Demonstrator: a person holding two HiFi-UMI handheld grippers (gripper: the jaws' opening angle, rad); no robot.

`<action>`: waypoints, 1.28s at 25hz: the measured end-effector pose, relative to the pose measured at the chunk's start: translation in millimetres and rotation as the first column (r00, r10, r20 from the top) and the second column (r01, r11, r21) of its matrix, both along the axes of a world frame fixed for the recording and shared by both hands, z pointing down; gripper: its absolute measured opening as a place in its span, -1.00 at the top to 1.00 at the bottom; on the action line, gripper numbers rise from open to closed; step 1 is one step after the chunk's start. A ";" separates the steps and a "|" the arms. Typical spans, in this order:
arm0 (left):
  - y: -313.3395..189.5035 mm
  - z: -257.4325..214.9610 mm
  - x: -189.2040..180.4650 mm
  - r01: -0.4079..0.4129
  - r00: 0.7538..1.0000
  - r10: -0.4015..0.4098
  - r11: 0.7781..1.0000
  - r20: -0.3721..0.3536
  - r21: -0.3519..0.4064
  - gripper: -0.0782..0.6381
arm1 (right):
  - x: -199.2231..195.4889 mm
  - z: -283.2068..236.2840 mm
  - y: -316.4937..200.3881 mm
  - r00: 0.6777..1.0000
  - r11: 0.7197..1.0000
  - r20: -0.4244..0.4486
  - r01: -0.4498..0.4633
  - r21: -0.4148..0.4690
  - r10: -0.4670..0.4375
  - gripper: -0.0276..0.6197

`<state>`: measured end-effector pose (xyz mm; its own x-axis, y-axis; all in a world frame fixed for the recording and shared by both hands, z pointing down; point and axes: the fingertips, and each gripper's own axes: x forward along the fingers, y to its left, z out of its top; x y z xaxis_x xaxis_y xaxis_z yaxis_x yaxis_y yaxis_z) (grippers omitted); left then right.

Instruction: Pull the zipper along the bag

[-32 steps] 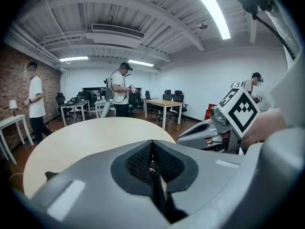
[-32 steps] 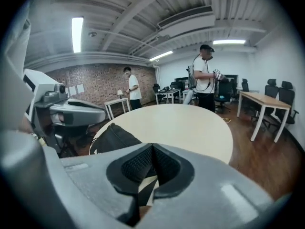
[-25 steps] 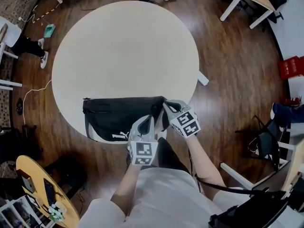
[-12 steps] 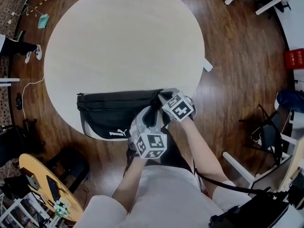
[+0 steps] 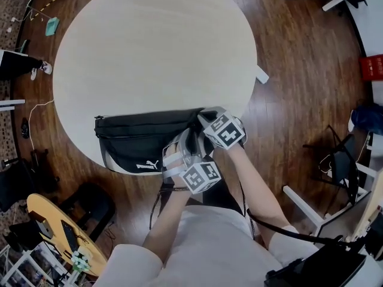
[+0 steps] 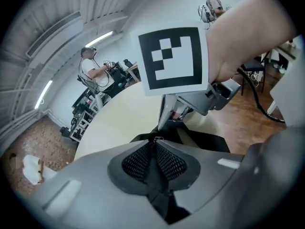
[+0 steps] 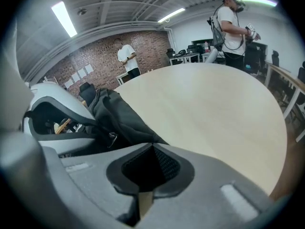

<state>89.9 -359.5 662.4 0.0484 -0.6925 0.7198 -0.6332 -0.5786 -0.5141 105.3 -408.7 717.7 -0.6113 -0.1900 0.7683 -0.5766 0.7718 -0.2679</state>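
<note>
Head view: R gripper (image 5: 204,118) angled up-left at bag (image 5: 140,137) end.

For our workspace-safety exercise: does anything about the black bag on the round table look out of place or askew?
The black fabric sling bag lies at the very near rim of the round beige table, its grey lower corner seemingly overhanging the edge, so it might slip. Nothing looks spilled or damaged.

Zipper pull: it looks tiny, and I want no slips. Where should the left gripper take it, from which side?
Probably by the metal tab of the zipper pull, from the near side of the bag, as the left gripper comes now: it sticks out of the dark fabric, between jaws that are closing.
</note>
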 end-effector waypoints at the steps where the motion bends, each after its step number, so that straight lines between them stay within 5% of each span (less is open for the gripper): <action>1: 0.2 1.2 -0.9 -0.003 1.000 0.003 1.000 0.018 0.004 0.64 | -0.2 0.3 -0.1 1.000 1.000 0.001 0.000 0.001 0.000 0.94; 4: 2.0 3.2 -3.0 -0.003 1.000 0.003 1.000 0.022 -0.011 0.71 | -1.7 1.2 -0.1 1.000 1.000 0.004 -0.006 0.000 0.006 0.94; 8: 4.7 -3.3 -6.1 0.039 0.995 -0.045 0.997 -0.095 -0.059 0.72 | -1.3 1.0 -0.8 1.000 1.000 -0.013 -0.024 0.011 0.024 0.94; 14: 21.0 -17.6 -18.8 0.046 0.982 -0.061 0.995 -0.176 -0.090 0.73 | 1.0 4.2 0.0 0.997 0.998 -0.037 -0.061 0.015 0.061 0.94; 32: 41.3 -37.7 -94.6 0.069 0.968 -0.089 0.994 -0.236 -0.089 0.73 | 10.7 6.3 -1.3 0.986 0.993 -0.114 -0.118 0.013 0.118 0.94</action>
<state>-4.7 -318.2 624.7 0.1735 -0.6419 0.7469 -0.7775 -0.5548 -0.2962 116.0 -410.0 724.0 -0.4922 -0.2605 0.8306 -0.6904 0.6979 -0.1902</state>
